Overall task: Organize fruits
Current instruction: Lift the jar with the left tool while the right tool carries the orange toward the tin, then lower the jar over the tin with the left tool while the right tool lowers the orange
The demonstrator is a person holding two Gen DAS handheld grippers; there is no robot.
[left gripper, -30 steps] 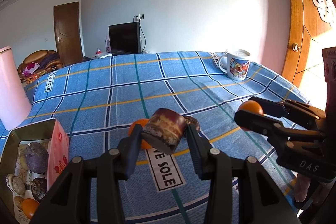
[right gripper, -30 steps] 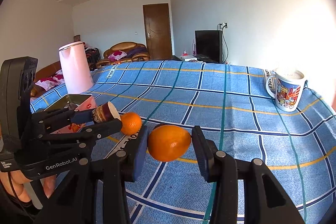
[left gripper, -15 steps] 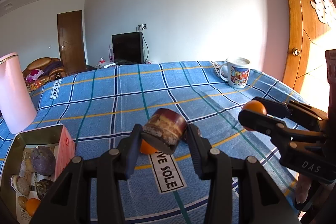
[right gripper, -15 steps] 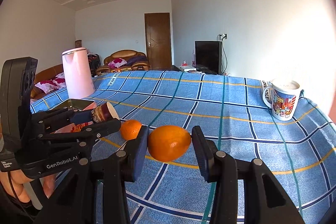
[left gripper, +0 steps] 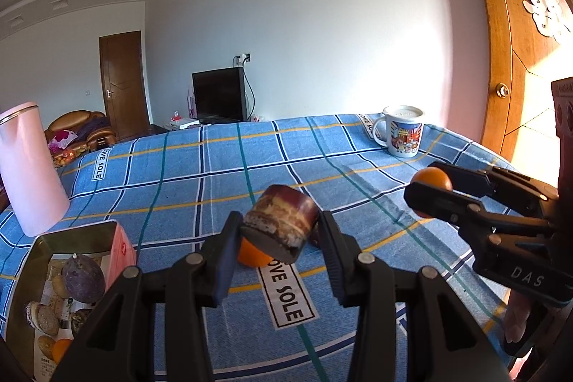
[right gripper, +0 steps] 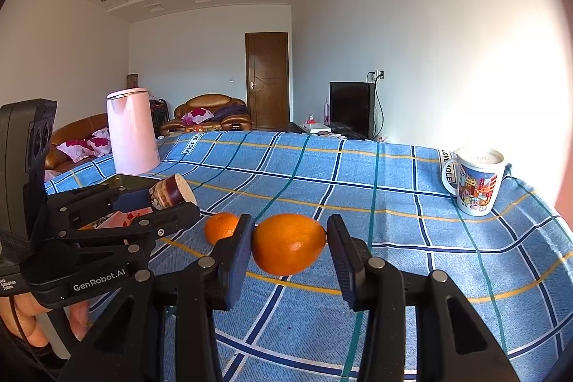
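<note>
My left gripper [left gripper: 279, 235] is shut on a brown mottled cut fruit half [left gripper: 281, 224], held above the blue checked cloth; the gripper also shows in the right wrist view [right gripper: 172, 203]. My right gripper [right gripper: 288, 244] is shut on an orange [right gripper: 288, 244], held above the cloth; in the left wrist view the orange [left gripper: 431, 179] shows at the right. A second orange [left gripper: 250, 253] lies on the cloth behind the left fingers and shows in the right wrist view [right gripper: 221, 227]. A dark fruit [left gripper: 315, 235] lies beside it, mostly hidden. A metal tin [left gripper: 39, 240] at the lower left holds several fruits.
A pink kettle [left gripper: 30, 167] stands at the left beyond the tin. A printed mug [left gripper: 403, 131] stands at the far right of the cloth-covered table [left gripper: 215, 167]. A wooden door [left gripper: 519, 59] is at the right; a TV and sofa stand beyond the table.
Both grippers have risen and tilted up with their fruits still held; the table looks lower in both views. The orange on the cloth has not moved.
</note>
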